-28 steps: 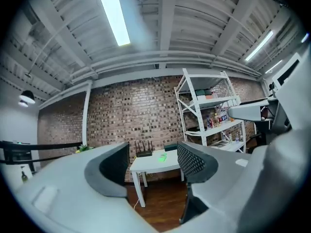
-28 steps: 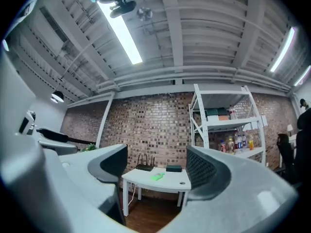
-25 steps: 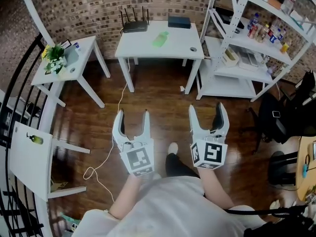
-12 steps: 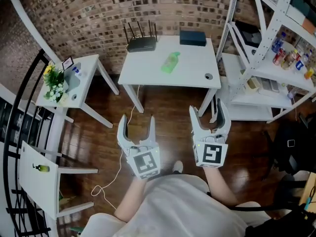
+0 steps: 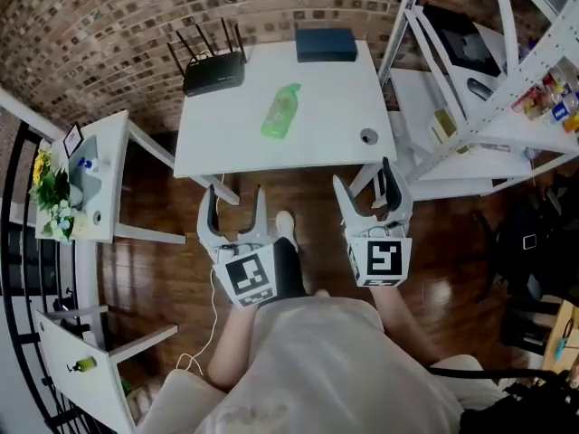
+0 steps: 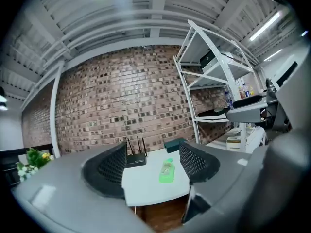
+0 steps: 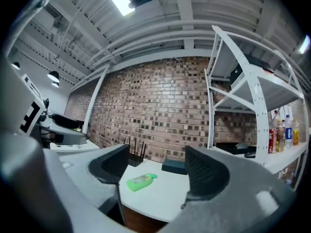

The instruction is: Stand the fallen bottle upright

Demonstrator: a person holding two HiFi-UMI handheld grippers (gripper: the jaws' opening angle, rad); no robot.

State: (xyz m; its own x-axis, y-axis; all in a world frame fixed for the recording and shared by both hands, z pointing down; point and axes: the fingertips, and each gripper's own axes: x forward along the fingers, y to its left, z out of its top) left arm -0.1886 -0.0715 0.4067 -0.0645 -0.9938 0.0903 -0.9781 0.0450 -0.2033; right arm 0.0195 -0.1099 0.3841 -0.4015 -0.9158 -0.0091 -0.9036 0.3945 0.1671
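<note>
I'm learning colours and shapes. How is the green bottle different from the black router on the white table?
The green bottle is light green; the router is black. The green bottle lies on its side near the table's middle; the router sits at the back corner, antennas sticking up. Both rest on the white table.

We saw the right gripper point(image 7: 158, 165) with its jaws standing well apart and nothing between the pads. Beyond them a green bottle point(image 7: 141, 181) lay on its side on the white table point(image 7: 167, 195), cap pointing right. Behind it, against the brick wall point(image 7: 155, 110), sat a router point(image 7: 134, 159) and a dark box point(image 7: 172, 166). A white shelf rack point(image 7: 252, 96) rose at right.
</note>
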